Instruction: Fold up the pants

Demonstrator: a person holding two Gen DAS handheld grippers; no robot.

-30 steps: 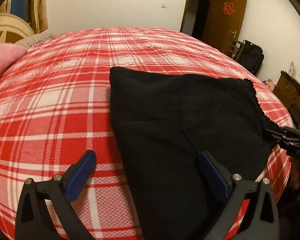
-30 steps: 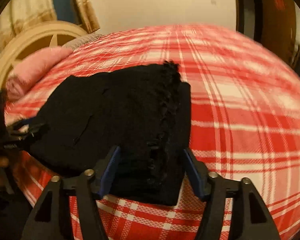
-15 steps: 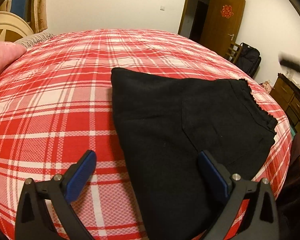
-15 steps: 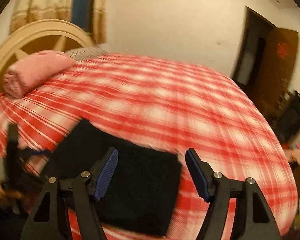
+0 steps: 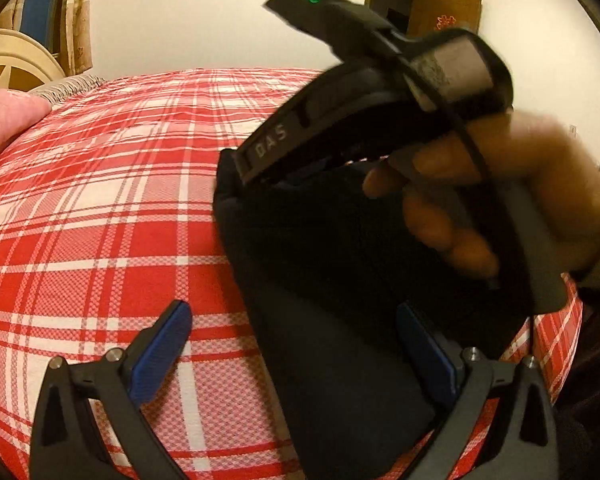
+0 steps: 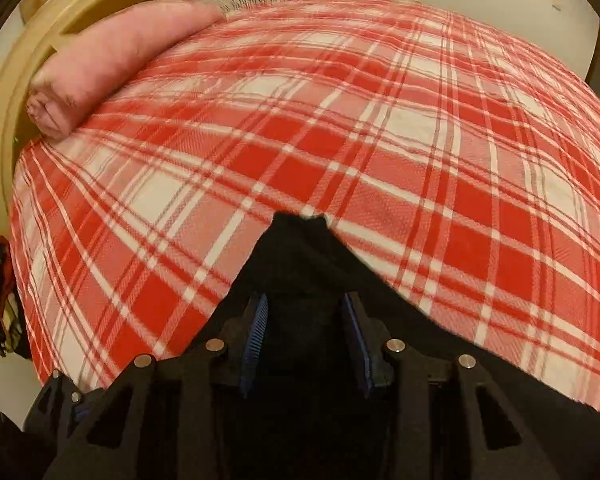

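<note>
Black knit pants [image 5: 340, 280] sit half-folded on the red plaid bed [image 5: 100, 220], filling the lower right of the left wrist frame. The right gripper [image 6: 304, 332] has its fingers clenched on a far corner of the fabric and looks set to carry it over. The left gripper [image 5: 300, 344] is released, fingers spread wide above the near part. I'd keep the lift low, line the edges up before letting go, and pin the near layer so nothing slides
</note>
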